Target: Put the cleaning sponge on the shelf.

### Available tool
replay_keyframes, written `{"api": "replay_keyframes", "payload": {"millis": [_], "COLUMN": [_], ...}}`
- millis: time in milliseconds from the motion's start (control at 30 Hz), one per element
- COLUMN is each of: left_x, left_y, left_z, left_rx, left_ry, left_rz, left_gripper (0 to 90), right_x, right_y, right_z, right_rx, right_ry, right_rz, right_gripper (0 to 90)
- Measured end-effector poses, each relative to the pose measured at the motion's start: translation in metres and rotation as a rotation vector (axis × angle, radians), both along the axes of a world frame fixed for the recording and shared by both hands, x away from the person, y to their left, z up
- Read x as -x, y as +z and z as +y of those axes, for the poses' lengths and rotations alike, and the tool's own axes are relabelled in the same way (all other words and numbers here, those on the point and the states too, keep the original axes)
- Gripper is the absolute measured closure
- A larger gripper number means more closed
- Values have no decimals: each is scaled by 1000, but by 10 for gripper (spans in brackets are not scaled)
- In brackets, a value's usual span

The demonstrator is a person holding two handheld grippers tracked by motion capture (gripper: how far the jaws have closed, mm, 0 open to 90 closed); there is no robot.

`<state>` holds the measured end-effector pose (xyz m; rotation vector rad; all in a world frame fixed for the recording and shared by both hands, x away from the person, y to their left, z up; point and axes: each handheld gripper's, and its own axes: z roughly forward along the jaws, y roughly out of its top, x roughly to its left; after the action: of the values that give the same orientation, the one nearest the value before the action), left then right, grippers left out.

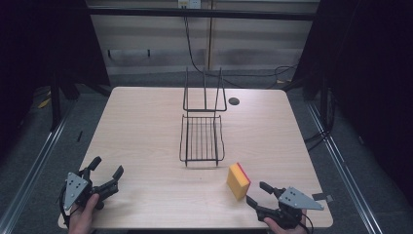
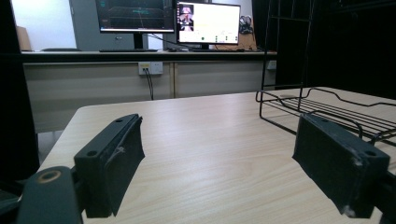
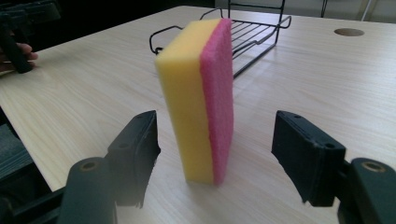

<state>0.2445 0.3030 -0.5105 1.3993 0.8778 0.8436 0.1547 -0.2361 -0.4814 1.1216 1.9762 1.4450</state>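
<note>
Pale wooden worktop [image 1: 146, 126], and the sponge [image 1: 238, 180] stands on edge at five o'clock of the wire rack [image 1: 202, 139], so the right gripper [image 1: 256, 194] brackets it, jaws released, while the left gripper [image 1: 104, 171] idles, jaws apart and empty.

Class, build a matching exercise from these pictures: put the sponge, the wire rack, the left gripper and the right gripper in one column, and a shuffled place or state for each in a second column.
1. yellow and pink sponge
2. black wire rack
3. left gripper
4. right gripper

A. open, nothing between its jaws
B. mid-table, empty
C. upright on its edge
D. open, jaws either side of the sponge

Pairs: 1-C, 2-B, 3-A, 4-D
</note>
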Motion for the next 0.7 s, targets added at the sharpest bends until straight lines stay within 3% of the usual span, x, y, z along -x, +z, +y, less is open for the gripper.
{"api": "replay_keyframes", "payload": {"millis": [700], "left_x": [0], "left_y": [0], "left_z": [0], "left_rx": [0], "left_ry": [0], "left_rz": [0], "left_gripper": [156], "right_x": [-27], "right_y": [-1], "right_z": [25], "right_rx": [33], "right_ry": [24], "right_rz": [29], "right_gripper": [349]}}
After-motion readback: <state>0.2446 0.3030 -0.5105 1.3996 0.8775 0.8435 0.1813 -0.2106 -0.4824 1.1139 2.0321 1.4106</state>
